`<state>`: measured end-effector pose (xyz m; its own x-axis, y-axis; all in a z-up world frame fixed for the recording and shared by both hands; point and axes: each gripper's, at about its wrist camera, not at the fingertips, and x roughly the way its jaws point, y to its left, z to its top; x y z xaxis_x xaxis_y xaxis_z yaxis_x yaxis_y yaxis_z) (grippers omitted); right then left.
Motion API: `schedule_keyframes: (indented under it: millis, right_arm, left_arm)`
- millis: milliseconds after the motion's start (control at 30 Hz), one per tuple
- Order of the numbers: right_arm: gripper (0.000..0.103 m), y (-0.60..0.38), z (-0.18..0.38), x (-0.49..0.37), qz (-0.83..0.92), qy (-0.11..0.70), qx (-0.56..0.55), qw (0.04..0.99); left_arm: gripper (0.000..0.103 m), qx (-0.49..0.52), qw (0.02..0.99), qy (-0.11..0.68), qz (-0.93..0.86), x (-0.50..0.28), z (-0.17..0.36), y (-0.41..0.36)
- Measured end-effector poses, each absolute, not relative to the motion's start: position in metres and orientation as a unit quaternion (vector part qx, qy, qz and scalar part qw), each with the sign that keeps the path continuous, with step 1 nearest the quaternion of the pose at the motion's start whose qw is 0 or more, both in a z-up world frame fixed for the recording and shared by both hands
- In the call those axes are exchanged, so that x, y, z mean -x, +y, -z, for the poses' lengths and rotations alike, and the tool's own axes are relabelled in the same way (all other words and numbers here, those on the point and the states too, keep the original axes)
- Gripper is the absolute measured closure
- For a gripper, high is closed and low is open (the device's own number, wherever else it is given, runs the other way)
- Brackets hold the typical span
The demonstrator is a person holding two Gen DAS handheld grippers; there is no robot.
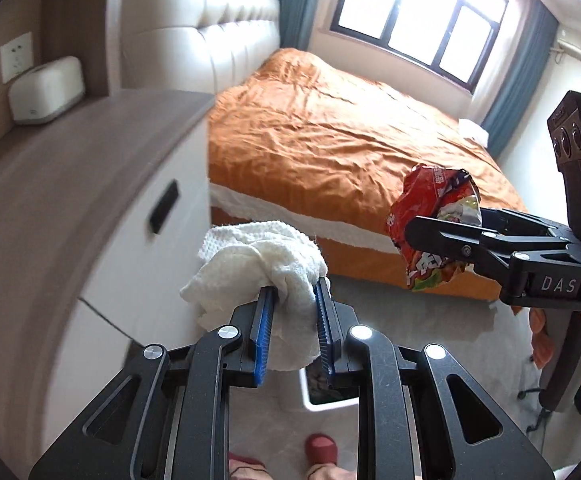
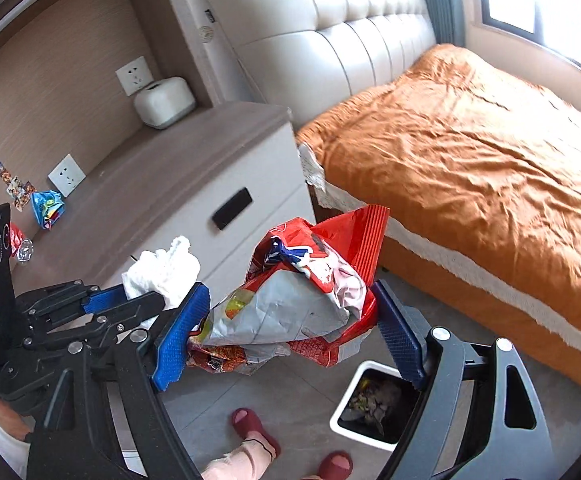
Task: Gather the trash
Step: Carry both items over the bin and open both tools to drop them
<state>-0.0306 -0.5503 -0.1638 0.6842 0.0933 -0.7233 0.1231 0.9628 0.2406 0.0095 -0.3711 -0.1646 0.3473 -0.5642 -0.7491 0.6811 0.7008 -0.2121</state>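
We held a two-finger gripper in each hand above a small white trash bin (image 2: 374,408) that stood on the grey floor (image 2: 310,376) beside the bed (image 2: 470,152).

The left gripper (image 1: 294,292) had its jaws clamped tight on a crumpled white paper towel (image 1: 250,260), which bulged out past the blue pads (image 1: 264,332). In the left wrist view the towel hung almost directly over the bin (image 1: 330,400), whose rim showed just below the jaws.

The right gripper (image 2: 286,320) had its jaws spread wide, pressing from both sides on a large crumpled red snack bag (image 2: 310,280) with a silver lining. In the right wrist view the bag hung above and to the left of the bin, near it but not over its mouth. Dark rubbish already lay inside the bin.

Away from the bin, to its left, stood a low table (image 2: 194,148) with a grey top and white drawer fronts. On that top, far from the bin, lay a small blue wrapper (image 2: 46,208), a scrap of red wrapper (image 2: 16,238) and a bit of clear plastic (image 2: 24,250). A white tissue box (image 2: 164,102) sat at the back of the table near the wall.

Our feet in dark red slippers (image 2: 254,428) stood on the floor just left of the bin.
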Motion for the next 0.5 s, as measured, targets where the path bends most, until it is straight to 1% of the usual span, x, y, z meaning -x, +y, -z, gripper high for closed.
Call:
schedule_keyframes:
  millis: [167, 300, 467, 500]
  right_arm:
    - [0.021, -0.591, 0.212, 0.066, 0.013, 0.429, -0.163, 0.888]
    - [0.021, -0.613, 0.259, 0.079, 0.02, 0.451, -0.19, 0.872]
    - [0.021, -0.637, 0.33, 0.08, 0.033, 0.471, -0.216, 0.855]
    - [0.021, -0.641, 0.344, 0.08, 0.034, 0.474, -0.222, 0.851]
  left_arm:
    - [0.083, -0.097, 0.773, 0.456, 0.431, 0.023, 0.227, -0.434]
    - [0.083, -0.118, 0.74, 0.474, 0.462, 0.043, 0.28, -0.473]
    - [0.083, -0.143, 0.694, 0.497, 0.501, 0.052, 0.355, -0.504]
    - [0.081, -0.144, 0.685, 0.502, 0.508, 0.053, 0.368, -0.506]
